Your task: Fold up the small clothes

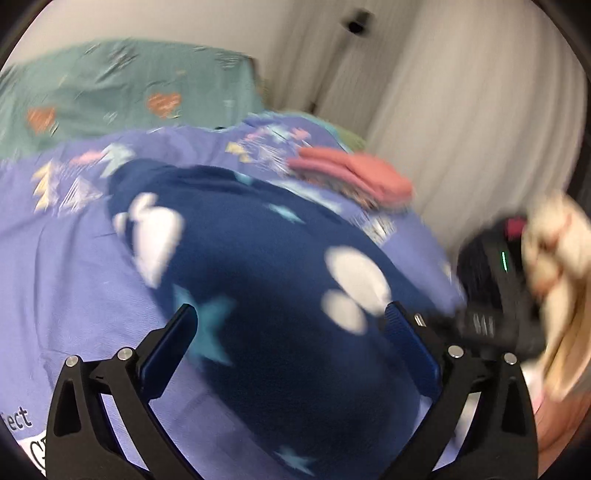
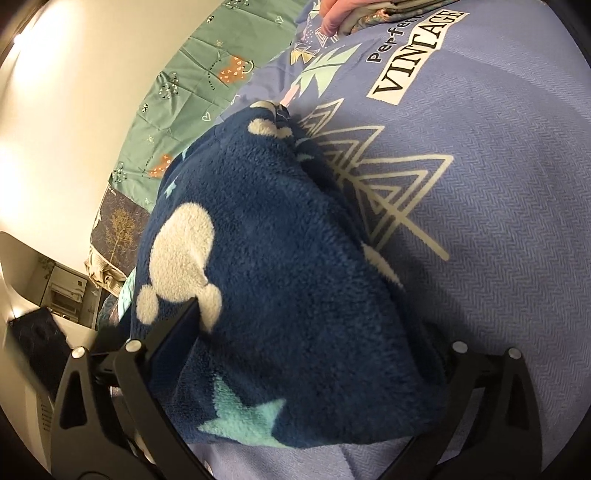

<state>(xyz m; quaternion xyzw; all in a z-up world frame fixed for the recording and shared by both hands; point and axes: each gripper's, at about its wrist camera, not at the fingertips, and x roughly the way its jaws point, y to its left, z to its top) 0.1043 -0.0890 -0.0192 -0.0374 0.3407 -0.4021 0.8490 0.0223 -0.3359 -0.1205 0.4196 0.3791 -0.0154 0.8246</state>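
A navy fleece garment (image 1: 258, 266) with white mouse heads and teal stars lies bunched on a lilac blanket (image 1: 62, 266). My left gripper (image 1: 291, 321) is open just above it, fingers spread to either side of the cloth. The view is motion-blurred. The right gripper's body (image 1: 491, 295) shows at the garment's right edge in the left wrist view. In the right wrist view the same garment (image 2: 280, 258) fills the space between my right gripper's (image 2: 317, 332) wide-spread fingers, which straddle the bundle without pinching it. The right fingertip is hidden under the fleece.
A pink folded piece (image 1: 354, 173) lies at the blanket's far side. A green patterned sheet (image 1: 110, 92) lies behind, white curtains (image 1: 461, 129) at right. The blanket (image 2: 480, 184) carries a "VINTAGE" label (image 2: 413, 55). Folded clothes (image 2: 354, 14) lie at its far edge. Furniture (image 2: 44, 295) stands at left.
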